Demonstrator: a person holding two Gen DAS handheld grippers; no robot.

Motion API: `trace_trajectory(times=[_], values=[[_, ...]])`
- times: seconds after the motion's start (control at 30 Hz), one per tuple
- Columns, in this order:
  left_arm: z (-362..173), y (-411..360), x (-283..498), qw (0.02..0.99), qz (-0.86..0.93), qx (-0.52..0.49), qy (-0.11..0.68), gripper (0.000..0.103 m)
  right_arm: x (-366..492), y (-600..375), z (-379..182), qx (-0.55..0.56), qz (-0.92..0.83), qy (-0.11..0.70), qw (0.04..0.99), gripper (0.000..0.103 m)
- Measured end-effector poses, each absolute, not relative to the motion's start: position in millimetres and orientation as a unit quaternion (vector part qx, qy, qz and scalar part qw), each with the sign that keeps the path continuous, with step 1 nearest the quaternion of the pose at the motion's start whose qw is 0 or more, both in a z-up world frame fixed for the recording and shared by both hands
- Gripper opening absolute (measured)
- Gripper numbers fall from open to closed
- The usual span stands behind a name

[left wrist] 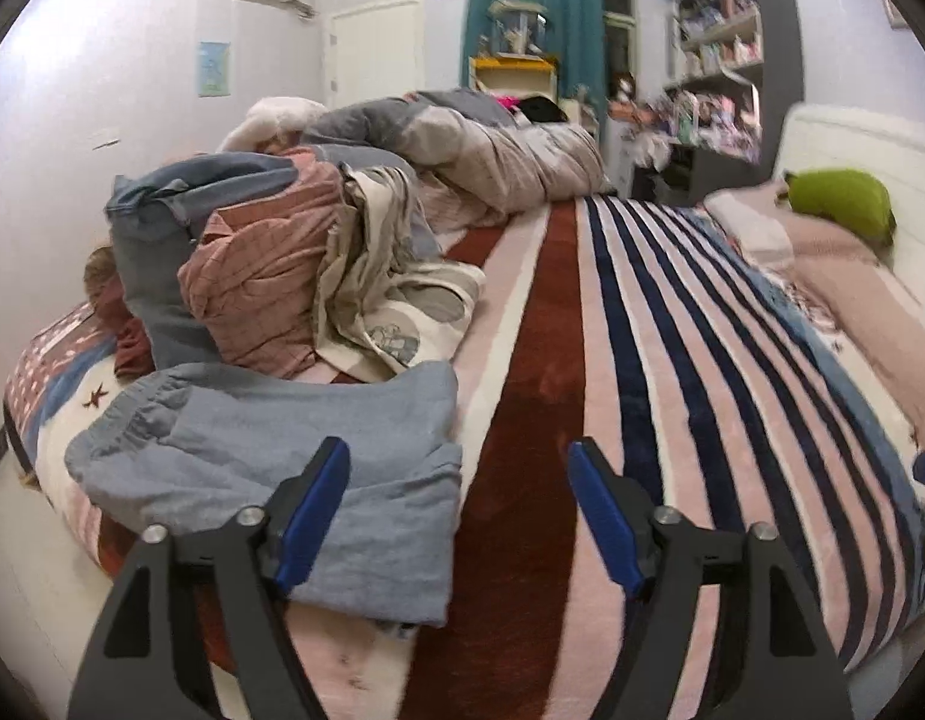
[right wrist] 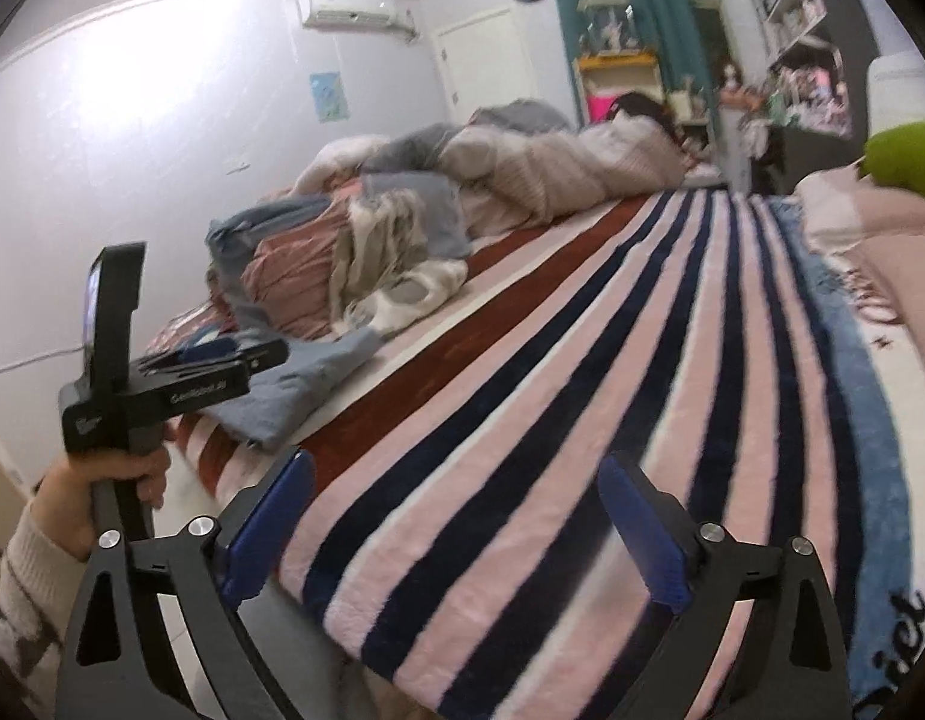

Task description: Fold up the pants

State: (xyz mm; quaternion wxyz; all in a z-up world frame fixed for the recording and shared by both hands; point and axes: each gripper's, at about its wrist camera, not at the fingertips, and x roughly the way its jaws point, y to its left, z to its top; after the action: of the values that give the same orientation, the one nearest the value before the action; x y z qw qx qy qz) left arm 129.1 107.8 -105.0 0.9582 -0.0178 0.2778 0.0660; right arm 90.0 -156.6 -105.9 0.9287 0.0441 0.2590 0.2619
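Observation:
Light blue pants [left wrist: 270,462] lie folded in a loose bundle near the bed's left front corner, waistband to the left. My left gripper [left wrist: 456,462] hovers open just above them; its left finger [left wrist: 315,510] overlaps the cloth and the right finger [left wrist: 600,510] is over the red stripe. Neither pad presses on the pants. In the right wrist view the pants [right wrist: 318,372] lie far left, with the left gripper [right wrist: 264,354] above them, held by a hand [right wrist: 120,480]. My right gripper [right wrist: 456,468] stands wide open over the striped blanket [right wrist: 522,420], holding nothing.
A pile of unfolded clothes [left wrist: 270,264] sits behind the pants, and a rumpled duvet [left wrist: 492,150] lies farther back. A green pillow [left wrist: 840,204] rests at the right. The floor [left wrist: 18,540] drops off left of the bed. Shelves [left wrist: 726,48] stand at the back right.

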Motion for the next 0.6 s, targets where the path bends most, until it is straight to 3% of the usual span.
trace_trajectory(times=[0.13, 0.2, 0.6], values=[[-98.1, 92.5, 117.3, 0.966, 0.059, -0.019, 0.251, 0.074, 83.2, -167.8, -99.9, 0.031, 0.224, 0.235, 0.945, 0.095], [-93.9, 83.4, 111.1, 0.969, 0.053, -0.015, 0.241, 0.077, 81.5, -172.6, -97.7, 0.024, 0.209, 0.227, 0.951, 0.102], [-72.4, 52.9, 88.4, 0.981, 0.041, 0.015, 0.188, 0.083, 83.6, -197.3, -98.3, 0.043, 0.173, 0.223, 0.958, 0.102]])
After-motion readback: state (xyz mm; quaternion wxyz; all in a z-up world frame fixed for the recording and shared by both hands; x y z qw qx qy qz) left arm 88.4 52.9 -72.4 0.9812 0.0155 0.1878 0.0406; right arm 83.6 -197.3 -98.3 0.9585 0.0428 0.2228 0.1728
